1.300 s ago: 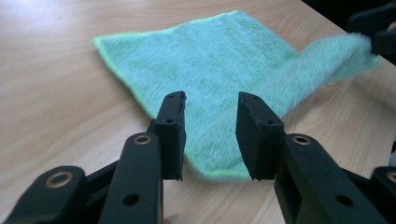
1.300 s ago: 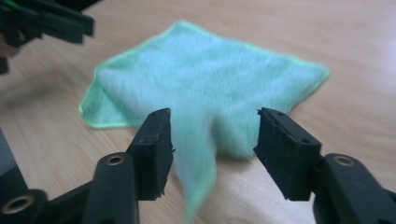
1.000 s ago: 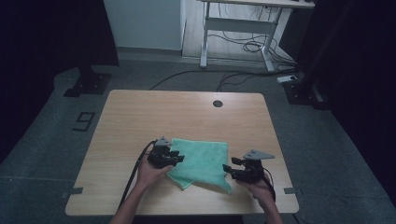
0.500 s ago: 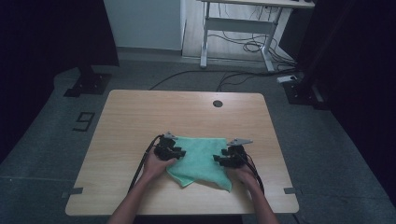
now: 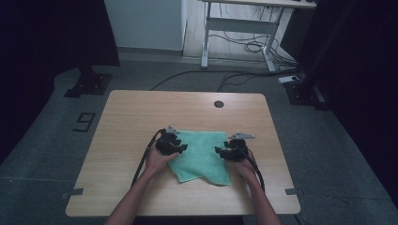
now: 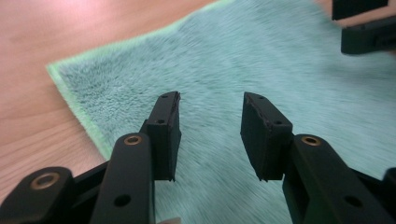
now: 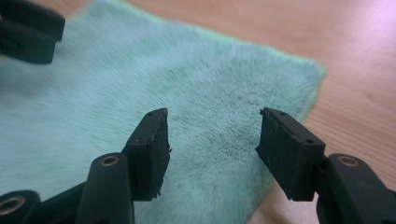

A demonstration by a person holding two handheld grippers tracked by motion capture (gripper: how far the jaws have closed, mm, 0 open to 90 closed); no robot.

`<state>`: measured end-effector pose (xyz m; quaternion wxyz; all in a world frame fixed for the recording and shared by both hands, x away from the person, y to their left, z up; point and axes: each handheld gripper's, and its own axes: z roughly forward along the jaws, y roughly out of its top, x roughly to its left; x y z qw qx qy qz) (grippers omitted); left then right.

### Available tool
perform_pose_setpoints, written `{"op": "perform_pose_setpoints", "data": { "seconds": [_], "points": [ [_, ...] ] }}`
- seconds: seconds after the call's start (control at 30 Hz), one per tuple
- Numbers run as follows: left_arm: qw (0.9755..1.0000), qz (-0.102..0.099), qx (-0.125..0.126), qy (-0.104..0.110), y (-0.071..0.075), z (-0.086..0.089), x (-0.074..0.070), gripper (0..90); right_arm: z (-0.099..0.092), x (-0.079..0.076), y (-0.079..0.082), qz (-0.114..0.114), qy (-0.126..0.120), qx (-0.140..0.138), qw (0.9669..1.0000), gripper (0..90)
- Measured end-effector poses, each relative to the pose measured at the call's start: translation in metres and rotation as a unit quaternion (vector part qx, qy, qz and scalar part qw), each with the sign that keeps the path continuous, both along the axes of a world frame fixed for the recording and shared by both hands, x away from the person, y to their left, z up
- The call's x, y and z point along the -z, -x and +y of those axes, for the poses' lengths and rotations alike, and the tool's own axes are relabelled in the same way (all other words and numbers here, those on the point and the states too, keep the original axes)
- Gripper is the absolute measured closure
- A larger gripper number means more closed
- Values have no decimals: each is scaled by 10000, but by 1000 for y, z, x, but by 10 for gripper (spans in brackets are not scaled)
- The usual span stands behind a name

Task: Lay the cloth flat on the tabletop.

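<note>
The wooden surface (image 5: 141,122) is carrying a single green cloth (image 5: 199,154), which is lying flat at about six o'clock from the small dark hole (image 5: 218,104) near the far edge, toward the person's side. In the high view the cloth is looking roughly squared along its far edge, while its near edge is running unevenly, with one corner pointing down toward six o'clock, so it appears folded over or lying askew rather than neatly spread.

The left gripper (image 5: 172,146) is sitting at the cloth's nine o'clock edge and the right gripper (image 5: 228,152) at its three o'clock edge, each held in a hand coming up from the bottom of the view. In the left gripper view the fingers (image 6: 166,130) are standing apart, released, hovering over the pile with nothing between them; the cloth's hem and bare wood are lying off toward ten o'clock. In the right gripper view the fingers (image 7: 149,149) are likewise spread wide and empty above the cloth, its corner lying toward two o'clock.

Judging from this, neither side is gripped yet: both grippers are lining up on opposite edges, and the pinch, lift and fold or straightening all remain to be done.
</note>
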<state>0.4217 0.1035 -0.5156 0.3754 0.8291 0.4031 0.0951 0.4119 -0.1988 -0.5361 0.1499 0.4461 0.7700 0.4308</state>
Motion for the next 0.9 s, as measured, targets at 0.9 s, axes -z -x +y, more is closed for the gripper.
{"op": "perform_pose_setpoints", "data": {
  "seconds": [0.9],
  "points": [
    [9988,211,35,442,121,41,6,414,-28,-1,119,-277,-138,-90,9995,401]
  ]
}}
